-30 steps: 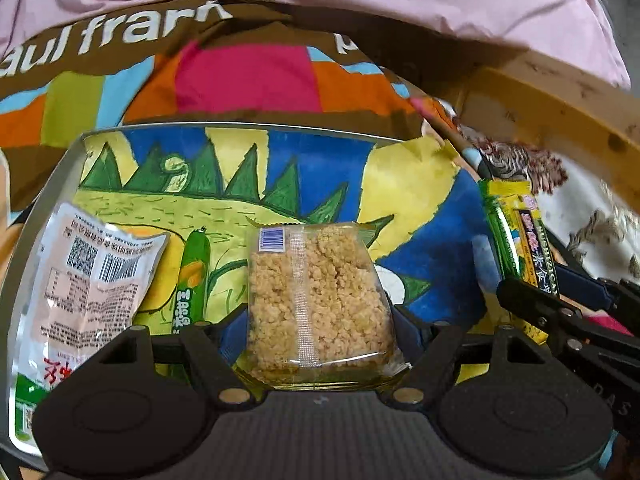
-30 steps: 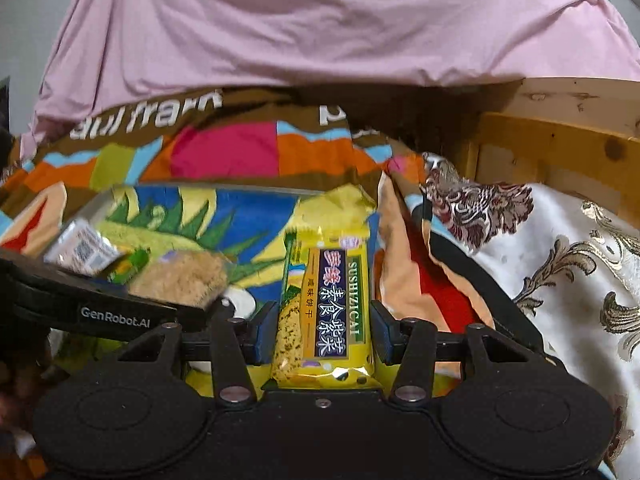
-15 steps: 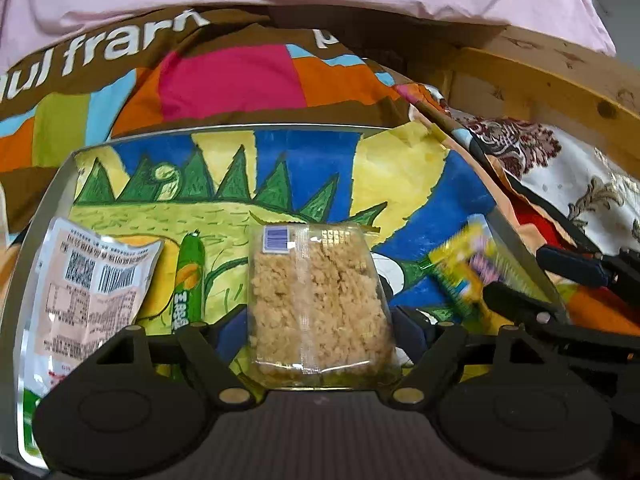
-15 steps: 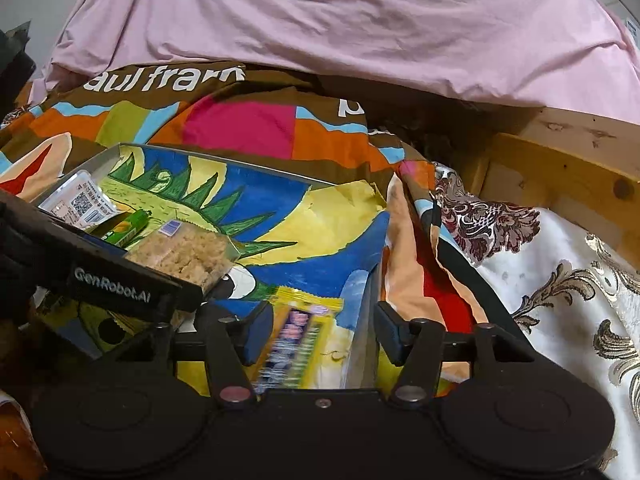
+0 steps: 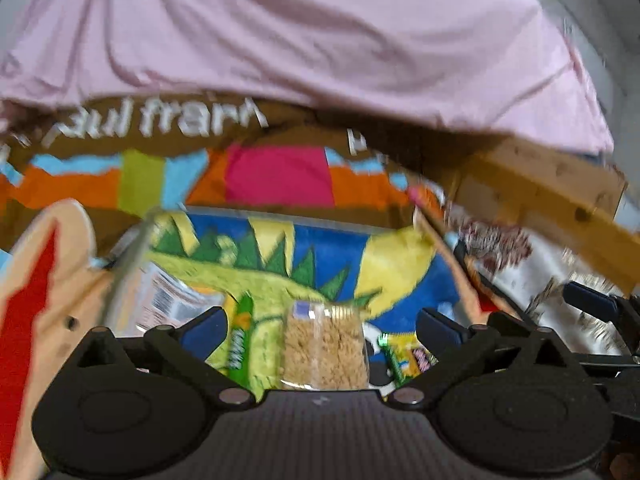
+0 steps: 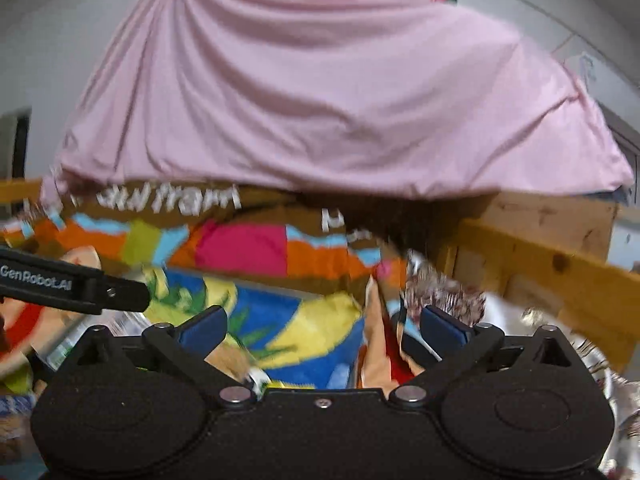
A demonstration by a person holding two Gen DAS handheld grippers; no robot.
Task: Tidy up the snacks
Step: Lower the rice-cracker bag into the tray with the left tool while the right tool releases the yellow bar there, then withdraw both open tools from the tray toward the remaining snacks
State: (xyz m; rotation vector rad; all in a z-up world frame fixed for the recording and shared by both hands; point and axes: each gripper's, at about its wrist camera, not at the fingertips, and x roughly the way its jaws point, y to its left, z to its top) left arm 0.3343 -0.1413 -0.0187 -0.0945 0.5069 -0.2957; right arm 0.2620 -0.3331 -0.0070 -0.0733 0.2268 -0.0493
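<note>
Hovering with jaws spread and nothing between them, the left gripper (image 5: 318, 326) looks down on the clear-wrapped rice crisp bar (image 5: 325, 349), which lies in the tray (image 5: 280, 218) near its front edge, with the green stick snack (image 5: 240, 336) just to its left, the white barcode packet (image 5: 168, 300) toward the left edge and the yellow-green biscuit pack (image 5: 404, 356) to its right. The right gripper (image 6: 322, 324) is likewise wide open and empty over the tray's right edge. Judging by this, a placing step has ended; the next move calls for finding another loose snack, though motion blur hides detail. Beyond the tray spreads a bright patchwork blanket (image 5: 276, 172), then a wooden bed frame (image 6: 560, 264) and a pink sheet (image 6: 320, 100).
</note>
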